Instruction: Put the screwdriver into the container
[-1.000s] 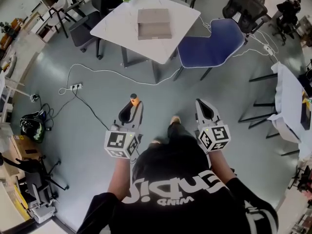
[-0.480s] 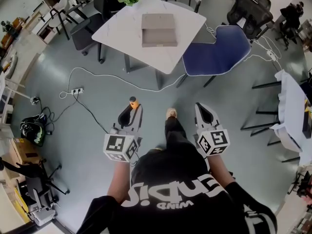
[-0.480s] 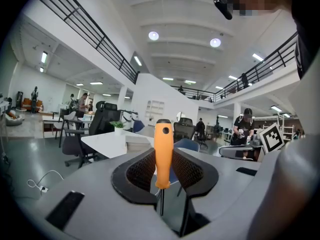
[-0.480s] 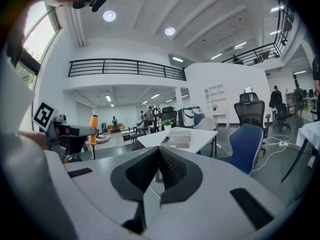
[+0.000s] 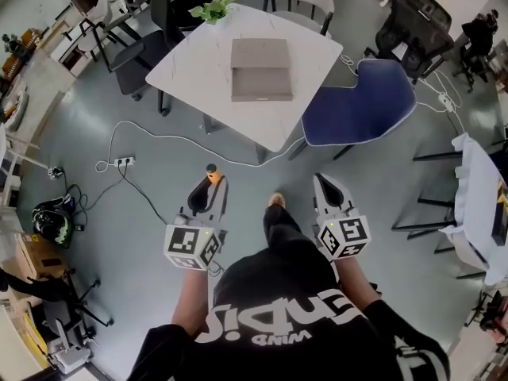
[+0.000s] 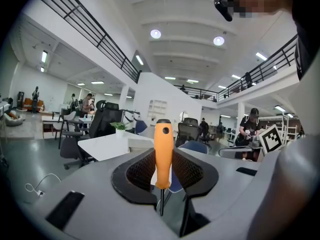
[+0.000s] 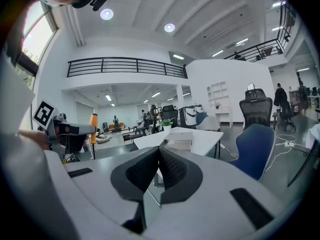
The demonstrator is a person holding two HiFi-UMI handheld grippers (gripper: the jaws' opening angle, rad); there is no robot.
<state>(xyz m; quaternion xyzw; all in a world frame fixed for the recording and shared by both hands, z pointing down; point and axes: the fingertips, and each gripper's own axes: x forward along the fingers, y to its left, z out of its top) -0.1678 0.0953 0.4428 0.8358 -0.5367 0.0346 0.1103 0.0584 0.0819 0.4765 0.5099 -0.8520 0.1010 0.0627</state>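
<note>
Screwdriver [image 6: 163, 154] stands upright in my left gripper [image 5: 209, 189], the jaws clamped on its orange handle and the shaft pointing down. My right gripper [image 7: 159, 153] holds nothing, its jaws pressed together. Both hang over the floor, well short of the container [image 5: 260, 68] at the middle of the white surface [image 5: 190, 54].
</note>
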